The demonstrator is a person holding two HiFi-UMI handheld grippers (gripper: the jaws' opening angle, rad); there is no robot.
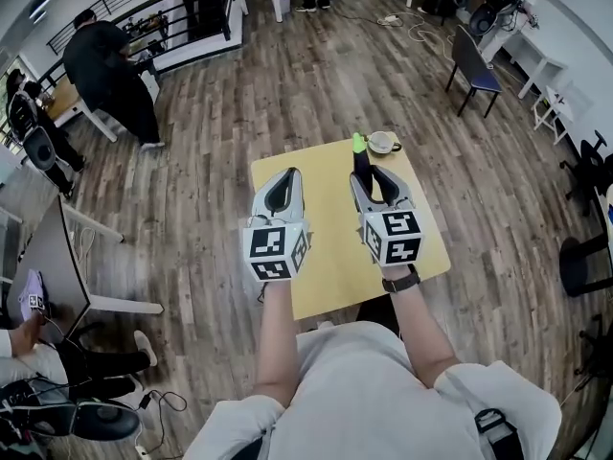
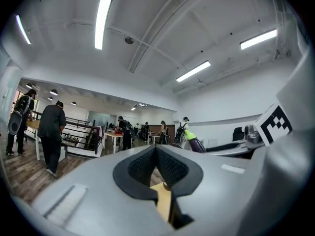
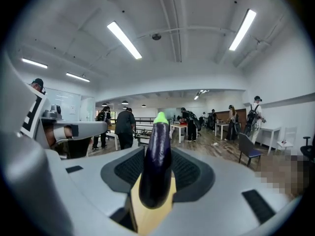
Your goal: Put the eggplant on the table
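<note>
Both held level over the table (image 1: 326,281): left tongs (image 1: 286,174) clenched empty, right tongs (image 1: 372,173) grasping the eggplant (image 1: 360,159).

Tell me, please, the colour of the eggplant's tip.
Bright green; eggplant shows best in right gripper view.

Head view, centre: the eggplant (image 1: 361,159) shows only its green tip and dark upper body, and the rest is hidden between the right gripper's (image 1: 370,173) jaws. The table's (image 1: 316,290) near edge is covered by arms and torso. The cup's (image 1: 382,143) contents are too small to tell. At lower left, the frame edge cuts off a seated person (image 1: 43,357).
</note>
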